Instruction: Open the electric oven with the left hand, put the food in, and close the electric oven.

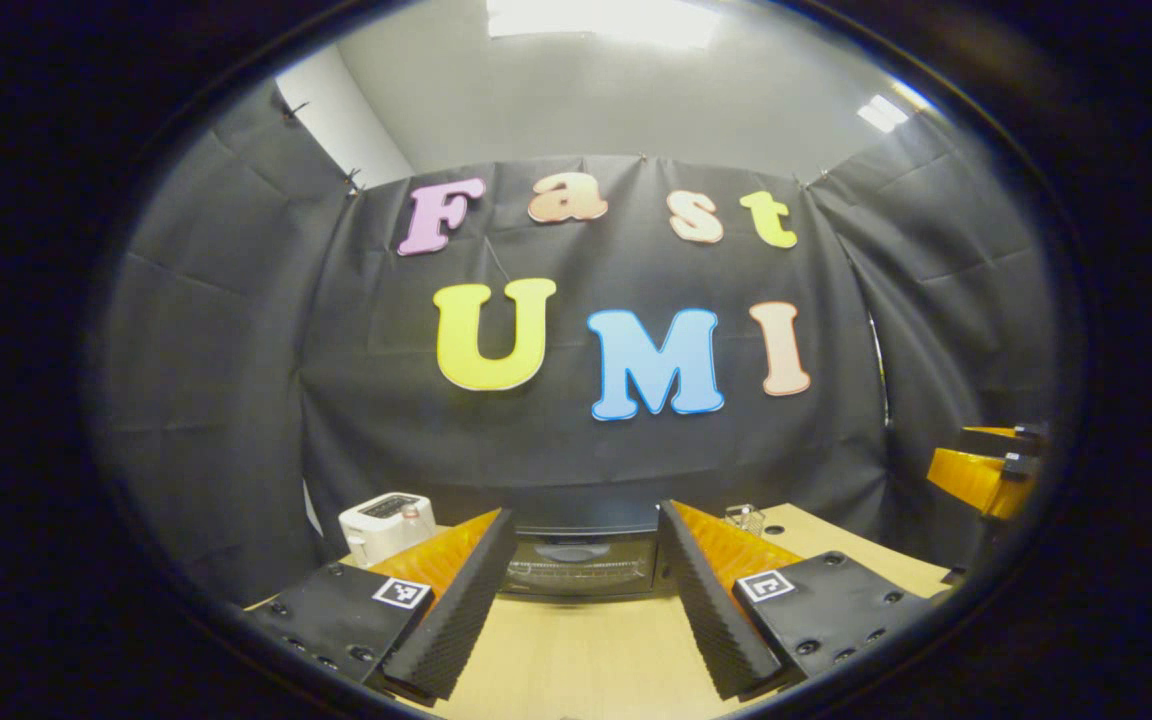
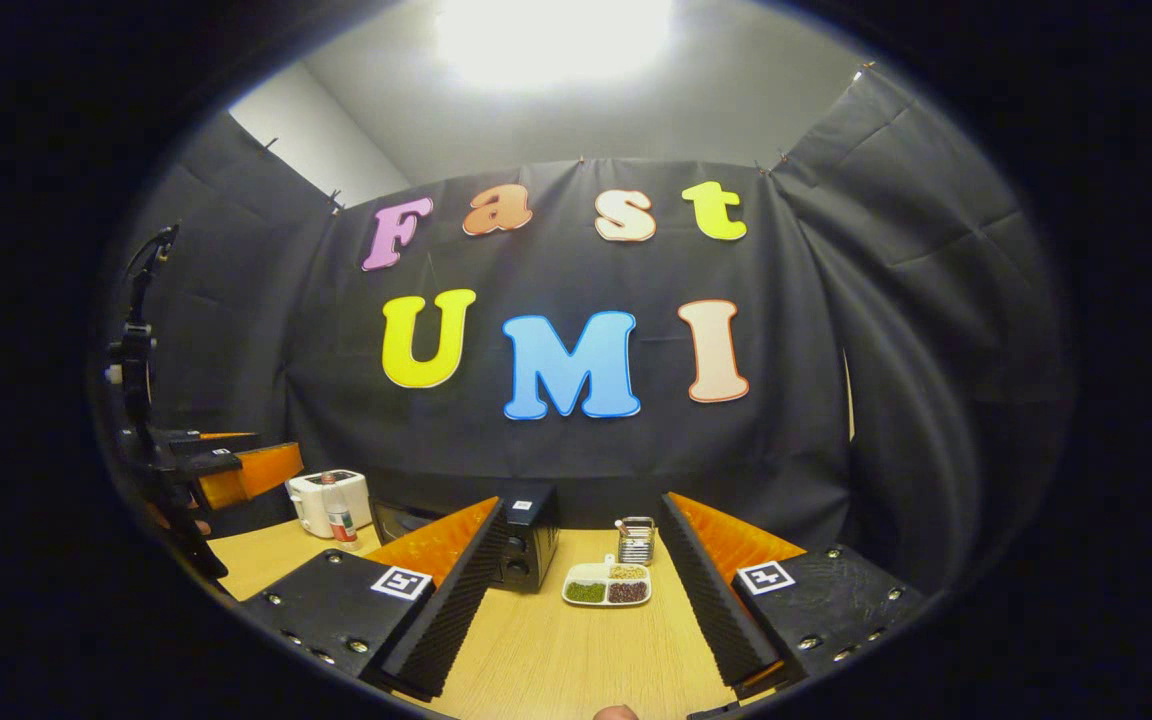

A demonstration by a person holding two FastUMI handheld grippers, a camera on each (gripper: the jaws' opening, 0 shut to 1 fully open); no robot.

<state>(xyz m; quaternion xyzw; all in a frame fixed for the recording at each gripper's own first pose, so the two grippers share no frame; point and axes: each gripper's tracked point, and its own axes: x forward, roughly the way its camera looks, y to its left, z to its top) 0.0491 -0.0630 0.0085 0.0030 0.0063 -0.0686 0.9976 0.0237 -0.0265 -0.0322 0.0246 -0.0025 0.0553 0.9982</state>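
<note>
Wooden table [image 1: 576, 650], both tools spread wide, empty, left tool [image 1: 584, 610] facing oven [image 1: 576, 565]

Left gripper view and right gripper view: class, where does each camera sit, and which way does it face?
Left gripper view: rides on the left gripper, facing the black electric oven; own open fingers show.
Right gripper view: rides on the right gripper, facing the white divided food dish; own open fingers show.
Shared: oven, white toaster, wooden table.

Both views level, facing oven [image 1: 576, 565]
</note>
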